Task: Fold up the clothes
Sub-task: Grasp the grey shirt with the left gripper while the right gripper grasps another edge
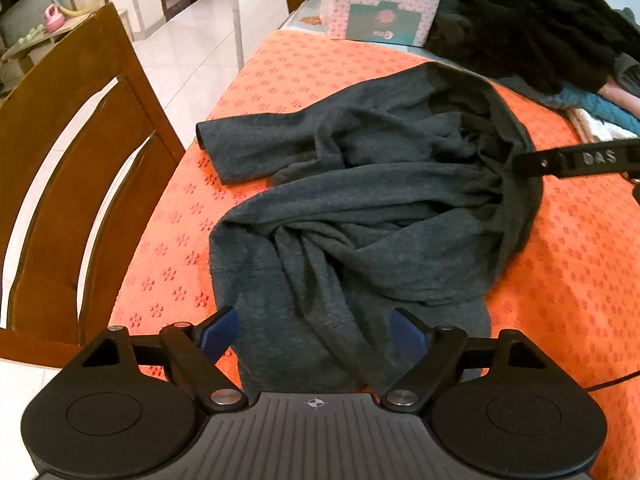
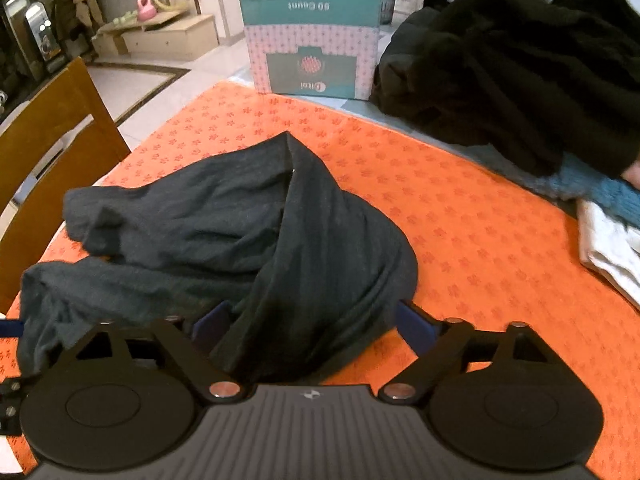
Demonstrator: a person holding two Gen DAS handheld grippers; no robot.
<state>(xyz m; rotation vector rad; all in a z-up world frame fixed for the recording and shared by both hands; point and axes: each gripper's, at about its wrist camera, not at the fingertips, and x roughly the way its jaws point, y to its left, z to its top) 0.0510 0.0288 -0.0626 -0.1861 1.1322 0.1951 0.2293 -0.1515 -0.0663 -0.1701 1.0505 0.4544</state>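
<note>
Crumpled dark grey knit garment [image 1: 360,208] lies bunched on the orange patterned surface [image 1: 560,280]. Left gripper [image 1: 314,334] and right gripper [image 2: 316,326] straddle its near folds, jaws wide, apparently ready to pinch edges for spreading.

Wooden chair [image 1: 80,184], white tile floor [image 1: 192,52]

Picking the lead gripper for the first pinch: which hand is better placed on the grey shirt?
Probably the right gripper: its open jaws already straddle a raised fold of the grey shirt. The left gripper is open over flat cloth near the shirt's near edge, with less to pinch.
</note>
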